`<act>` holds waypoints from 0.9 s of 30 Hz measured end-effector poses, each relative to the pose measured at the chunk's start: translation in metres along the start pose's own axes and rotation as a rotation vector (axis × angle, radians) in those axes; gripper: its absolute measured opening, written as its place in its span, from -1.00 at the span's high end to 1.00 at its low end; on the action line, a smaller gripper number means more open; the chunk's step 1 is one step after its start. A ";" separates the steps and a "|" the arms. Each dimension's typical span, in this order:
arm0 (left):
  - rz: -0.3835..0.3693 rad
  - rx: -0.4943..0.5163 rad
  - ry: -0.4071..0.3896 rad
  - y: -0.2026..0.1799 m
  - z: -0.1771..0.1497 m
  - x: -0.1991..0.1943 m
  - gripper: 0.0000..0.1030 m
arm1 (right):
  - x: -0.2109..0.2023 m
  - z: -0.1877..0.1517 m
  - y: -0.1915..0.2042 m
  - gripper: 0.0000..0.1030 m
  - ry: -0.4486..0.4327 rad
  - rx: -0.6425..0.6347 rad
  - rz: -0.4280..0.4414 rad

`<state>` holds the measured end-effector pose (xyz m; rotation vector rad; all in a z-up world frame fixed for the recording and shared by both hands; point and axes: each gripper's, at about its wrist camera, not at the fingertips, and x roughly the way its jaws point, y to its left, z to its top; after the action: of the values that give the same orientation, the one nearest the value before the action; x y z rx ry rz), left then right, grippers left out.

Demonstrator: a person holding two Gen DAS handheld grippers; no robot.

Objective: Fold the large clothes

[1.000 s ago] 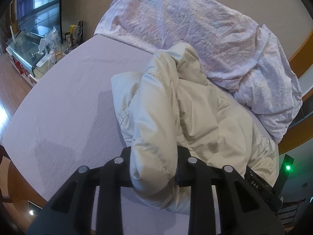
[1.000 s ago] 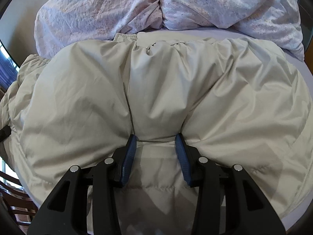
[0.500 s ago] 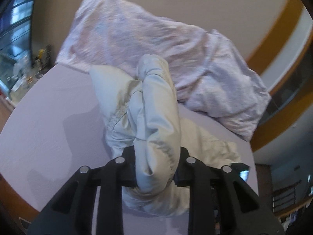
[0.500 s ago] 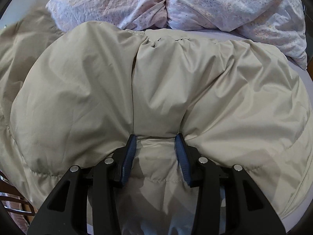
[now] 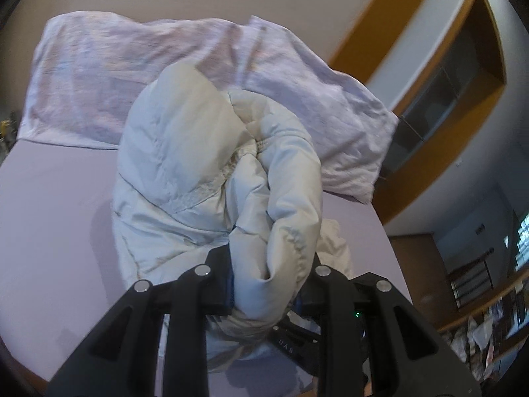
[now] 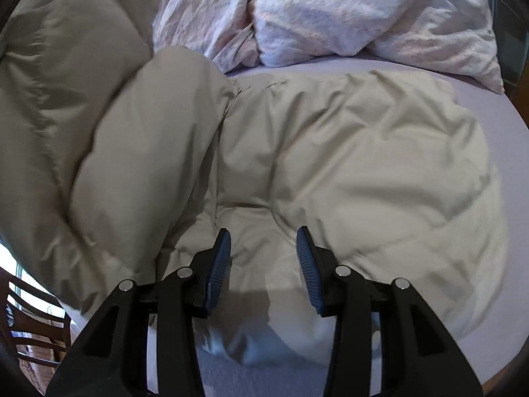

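loosely bunched, puffy beige jacket [image 5: 185, 165] (quilted) fills left gripper [image 5: 264, 284].

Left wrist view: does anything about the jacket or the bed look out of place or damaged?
Nothing looks damaged. The beige puffer jacket is bunched into a thick roll, clamped in the left gripper and lifted off the lilac sheet, as expected mid-fold. The rumpled duvet is heaped at the head of the bed.
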<state>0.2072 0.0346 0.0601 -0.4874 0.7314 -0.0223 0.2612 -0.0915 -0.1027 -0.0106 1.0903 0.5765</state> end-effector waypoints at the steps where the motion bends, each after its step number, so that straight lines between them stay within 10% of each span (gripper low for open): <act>1: -0.008 0.008 0.007 -0.006 -0.001 0.003 0.52 | -0.005 -0.002 -0.004 0.15 -0.007 0.003 -0.001; 27: -0.179 0.166 0.273 -0.142 -0.057 0.122 0.51 | -0.064 -0.045 -0.117 0.15 -0.082 0.181 -0.167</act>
<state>0.2829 -0.1379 0.0081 -0.3930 0.9423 -0.3197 0.2552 -0.2326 -0.1017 0.0782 1.0475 0.3247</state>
